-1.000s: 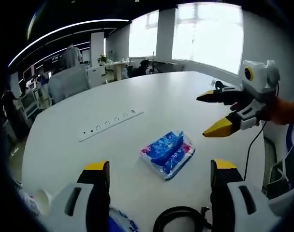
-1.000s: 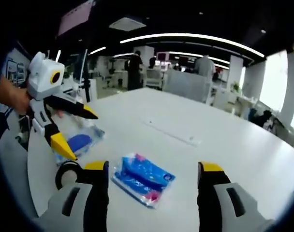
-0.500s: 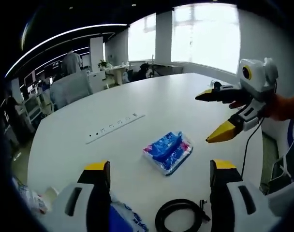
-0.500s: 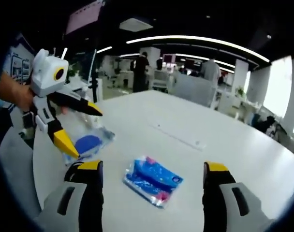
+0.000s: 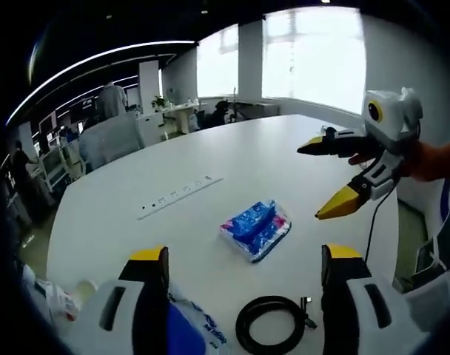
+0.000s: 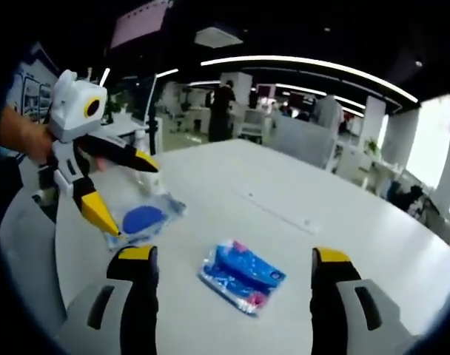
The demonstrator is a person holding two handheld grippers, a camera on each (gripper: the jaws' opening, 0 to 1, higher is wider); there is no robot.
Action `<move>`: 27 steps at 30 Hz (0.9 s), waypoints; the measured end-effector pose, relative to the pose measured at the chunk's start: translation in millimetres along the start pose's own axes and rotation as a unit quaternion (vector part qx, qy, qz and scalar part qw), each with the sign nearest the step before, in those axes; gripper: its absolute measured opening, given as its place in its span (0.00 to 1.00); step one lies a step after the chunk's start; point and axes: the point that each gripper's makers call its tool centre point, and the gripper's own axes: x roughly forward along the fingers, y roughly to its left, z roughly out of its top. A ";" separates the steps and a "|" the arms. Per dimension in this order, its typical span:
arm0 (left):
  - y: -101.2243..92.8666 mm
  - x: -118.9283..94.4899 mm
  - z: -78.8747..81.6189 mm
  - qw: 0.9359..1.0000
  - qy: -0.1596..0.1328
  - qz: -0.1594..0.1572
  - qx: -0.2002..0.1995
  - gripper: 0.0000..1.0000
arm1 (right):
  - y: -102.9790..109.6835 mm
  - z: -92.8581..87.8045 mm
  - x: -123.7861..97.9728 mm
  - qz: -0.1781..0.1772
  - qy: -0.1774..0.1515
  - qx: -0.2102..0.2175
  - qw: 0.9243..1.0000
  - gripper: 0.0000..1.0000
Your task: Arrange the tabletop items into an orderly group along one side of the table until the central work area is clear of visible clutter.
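A blue and pink tissue pack (image 5: 255, 228) (image 6: 242, 276) lies in the middle of the white table (image 5: 232, 163). A coiled black cable (image 5: 273, 334) rests near the table's edge between my left gripper's jaws. A clear bag with a blue disc inside (image 6: 142, 219) lies by the left gripper in the right gripper view, and its corner (image 5: 189, 333) shows by my left jaw. My left gripper (image 5: 238, 259) (image 6: 120, 191) hovers open above the table with nothing in it. My right gripper (image 6: 229, 259) (image 5: 325, 179) is open too, held in the air past the tissue pack.
A flush power strip (image 5: 179, 196) (image 6: 278, 212) runs across the table beyond the tissue pack. A small white cup and bottle (image 5: 66, 297) sit at the table's near left edge. Office desks, chairs and people stand far behind.
Both cameras have pulled back and lifted a little, so the table items sit slightly farther away. The cable and clear bag show more fully. Nothing on the table has moved.
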 end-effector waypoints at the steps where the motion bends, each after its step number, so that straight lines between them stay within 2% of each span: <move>1: 0.1 -2.3 0.3 1.000 -0.001 0.001 0.002 0.84 | 1.6 0.7 -0.2 0.001 -0.001 -0.001 1.000 0.83; 8: 3.9 -20.3 -0.1 1.000 -0.015 0.011 0.000 0.82 | 12.0 1.0 -3.6 0.005 -0.003 0.000 1.000 0.82; 19: 2.9 -43.8 -12.4 1.000 -0.021 0.018 -0.009 0.81 | 30.5 6.0 -1.1 0.016 -0.008 -0.004 1.000 0.79; 22: 4.4 -50.0 -17.7 0.999 -0.023 0.027 0.001 0.80 | 36.9 6.3 2.7 0.023 -0.009 -0.008 1.000 0.79; 27: 6.4 -56.7 -25.3 0.999 -0.022 0.032 -0.009 0.80 | 43.8 8.4 5.9 0.031 -0.012 -0.010 0.999 0.78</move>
